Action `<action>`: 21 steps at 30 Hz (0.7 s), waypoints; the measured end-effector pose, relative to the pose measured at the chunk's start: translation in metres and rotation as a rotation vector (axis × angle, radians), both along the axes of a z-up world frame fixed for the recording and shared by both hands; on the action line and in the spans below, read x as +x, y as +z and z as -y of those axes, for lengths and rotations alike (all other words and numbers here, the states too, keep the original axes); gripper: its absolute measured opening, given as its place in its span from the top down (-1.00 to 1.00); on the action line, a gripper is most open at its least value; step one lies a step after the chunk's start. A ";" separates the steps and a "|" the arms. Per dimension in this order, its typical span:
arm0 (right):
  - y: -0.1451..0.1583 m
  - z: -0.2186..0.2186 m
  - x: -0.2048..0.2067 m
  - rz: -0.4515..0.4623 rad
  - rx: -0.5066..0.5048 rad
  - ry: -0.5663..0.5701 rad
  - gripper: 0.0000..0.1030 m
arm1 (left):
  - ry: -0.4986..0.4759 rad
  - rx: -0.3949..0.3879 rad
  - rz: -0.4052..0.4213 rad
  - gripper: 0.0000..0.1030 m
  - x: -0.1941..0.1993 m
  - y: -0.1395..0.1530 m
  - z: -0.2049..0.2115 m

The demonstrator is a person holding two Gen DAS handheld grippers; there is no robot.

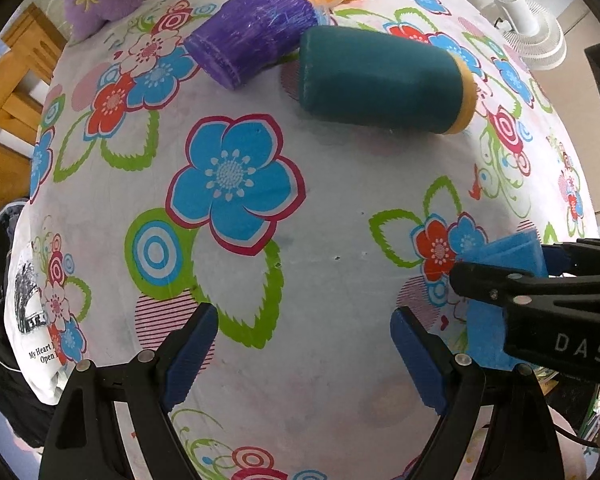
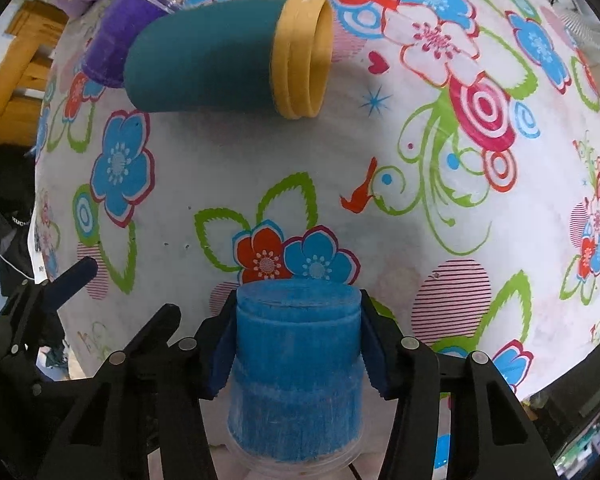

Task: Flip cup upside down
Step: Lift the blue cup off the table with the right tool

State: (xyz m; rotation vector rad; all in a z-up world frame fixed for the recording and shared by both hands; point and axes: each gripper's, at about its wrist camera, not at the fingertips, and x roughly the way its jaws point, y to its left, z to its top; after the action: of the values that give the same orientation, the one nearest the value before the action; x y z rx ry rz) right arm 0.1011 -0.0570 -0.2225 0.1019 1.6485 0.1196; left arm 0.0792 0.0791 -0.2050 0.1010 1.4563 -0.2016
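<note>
Blue cup clenched base-up in our right claw, not yet released on the desk; left claw gapes.

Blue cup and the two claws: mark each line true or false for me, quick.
1. The right claw grips the blue cup. True.
2. The left claw holds a cup. False: open, nothing between its fingers.
3. The teal cup stands upright. False: it lies on its side on the tablecloth.
4. The purple cup lies on its side. True.
5. The teal cup's rim band is red. False: yellow.
</note>
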 end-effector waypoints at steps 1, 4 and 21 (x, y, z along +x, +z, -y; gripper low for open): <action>0.004 0.002 -0.005 0.009 0.000 -0.002 -0.09 | 0.002 -0.002 0.005 -0.74 -0.001 0.002 0.000; 0.017 0.009 -0.013 0.053 0.004 -0.003 -0.09 | 0.008 -0.005 0.020 -0.74 -0.005 0.010 0.003; 0.084 0.035 -0.032 0.338 0.037 0.124 -0.09 | 0.110 -0.036 0.097 -0.74 -0.029 0.059 0.030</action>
State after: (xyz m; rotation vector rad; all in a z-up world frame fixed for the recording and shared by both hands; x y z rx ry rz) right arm 0.0690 -0.0922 -0.1382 0.0064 1.3146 0.2486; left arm 0.0503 0.0491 -0.1456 0.0014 1.3567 -0.1309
